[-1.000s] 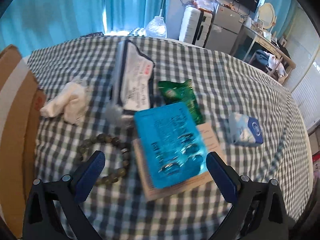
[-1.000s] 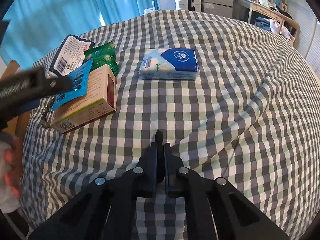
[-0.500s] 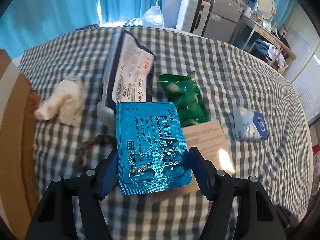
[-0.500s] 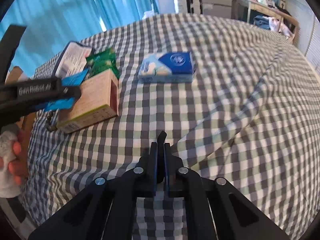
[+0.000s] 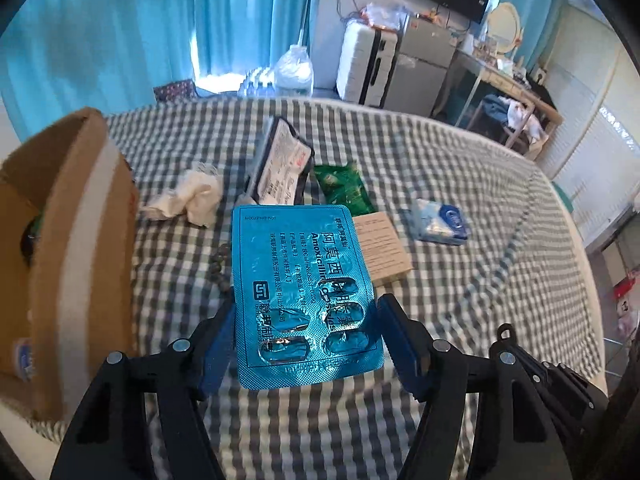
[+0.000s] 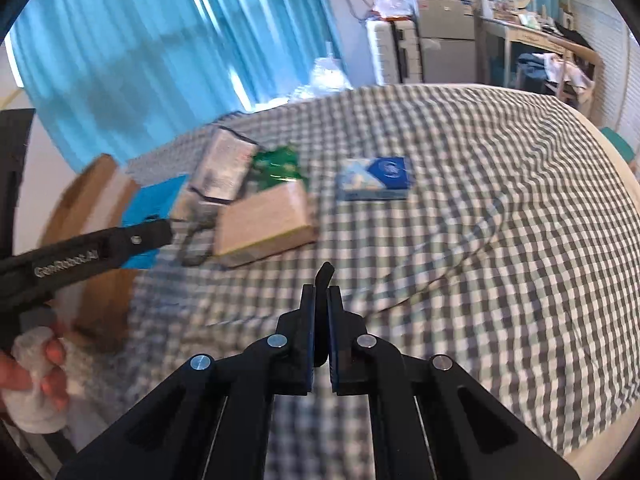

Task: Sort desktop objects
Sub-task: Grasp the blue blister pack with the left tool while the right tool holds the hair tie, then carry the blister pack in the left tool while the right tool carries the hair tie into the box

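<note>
My left gripper (image 5: 306,304) is shut on a blue blister pack of capsules (image 5: 300,264), held by its two long edges and lifted above the checked tablecloth (image 5: 480,280). In the right wrist view the same blister pack (image 6: 156,200) hangs beside an open cardboard box (image 6: 92,184). My right gripper (image 6: 321,292) is shut and raised over bare cloth; a thin black tip pokes out between its pads, and I cannot tell what it is.
On the cloth lie a tan carton (image 5: 382,244), a green packet (image 5: 342,184), a white-labelled pouch (image 5: 280,164), a blue tissue pack (image 5: 440,222), a crumpled white tissue (image 5: 188,196) and a bead bracelet (image 5: 222,264). The cardboard box (image 5: 68,240) stands at the left edge.
The left jaws shut on the blister pack, then lifted it off the tan carton and leftward toward the cardboard box. The right gripper rose, still shut.
</note>
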### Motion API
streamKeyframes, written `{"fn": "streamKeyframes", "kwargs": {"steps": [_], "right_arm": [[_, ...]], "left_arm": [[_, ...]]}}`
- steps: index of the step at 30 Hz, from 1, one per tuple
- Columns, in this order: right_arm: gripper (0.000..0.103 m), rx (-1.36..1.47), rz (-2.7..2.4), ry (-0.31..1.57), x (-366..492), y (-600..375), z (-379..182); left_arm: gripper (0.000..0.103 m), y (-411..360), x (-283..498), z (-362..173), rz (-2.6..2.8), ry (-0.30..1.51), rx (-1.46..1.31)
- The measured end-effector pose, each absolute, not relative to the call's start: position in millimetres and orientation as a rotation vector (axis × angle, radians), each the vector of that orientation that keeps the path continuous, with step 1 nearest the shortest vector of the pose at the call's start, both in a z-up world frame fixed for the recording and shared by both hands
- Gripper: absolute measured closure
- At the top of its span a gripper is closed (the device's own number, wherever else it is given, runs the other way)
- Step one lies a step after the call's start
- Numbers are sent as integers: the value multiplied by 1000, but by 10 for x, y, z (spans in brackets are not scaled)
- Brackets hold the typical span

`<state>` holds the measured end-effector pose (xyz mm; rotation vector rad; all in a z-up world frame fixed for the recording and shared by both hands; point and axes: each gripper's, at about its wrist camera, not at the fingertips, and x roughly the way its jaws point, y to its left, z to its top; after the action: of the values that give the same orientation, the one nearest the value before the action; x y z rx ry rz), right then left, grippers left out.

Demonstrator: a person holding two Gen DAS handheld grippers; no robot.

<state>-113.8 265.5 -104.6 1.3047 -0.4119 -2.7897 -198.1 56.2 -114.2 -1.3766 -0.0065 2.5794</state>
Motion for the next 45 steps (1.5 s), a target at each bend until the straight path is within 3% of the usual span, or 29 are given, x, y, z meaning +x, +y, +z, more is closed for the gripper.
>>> {"fn": "streamKeyframes", "kwargs": {"steps": [12, 23, 30, 43, 44, 45], "right_arm": [[98, 1047, -2718, -378, -834, 1835, -140], [98, 863, -2600, -147, -968, 650, 539], [98, 868, -2433, -190, -1361, 125, 504], [97, 1073, -2338, -152, -2230, -513, -119], [89, 1082, -2335, -142, -2273, -536, -129], [64, 1092, -2337, -133, -2310, -558, -143]], "left_arm": [[33, 18, -1575, -317, 2720, -60, -1187], [33, -863, -1585, 119, 2884, 10, -1116], [33, -1500, -1642, -111, 2942, -62, -1171], [32, -2109, -1865, -829, 2903, -101, -1375], [31, -2116, -1882, -858, 2900, -84, -1395], [30, -2116, -1893, -880, 2898, -54, -1414]]}}
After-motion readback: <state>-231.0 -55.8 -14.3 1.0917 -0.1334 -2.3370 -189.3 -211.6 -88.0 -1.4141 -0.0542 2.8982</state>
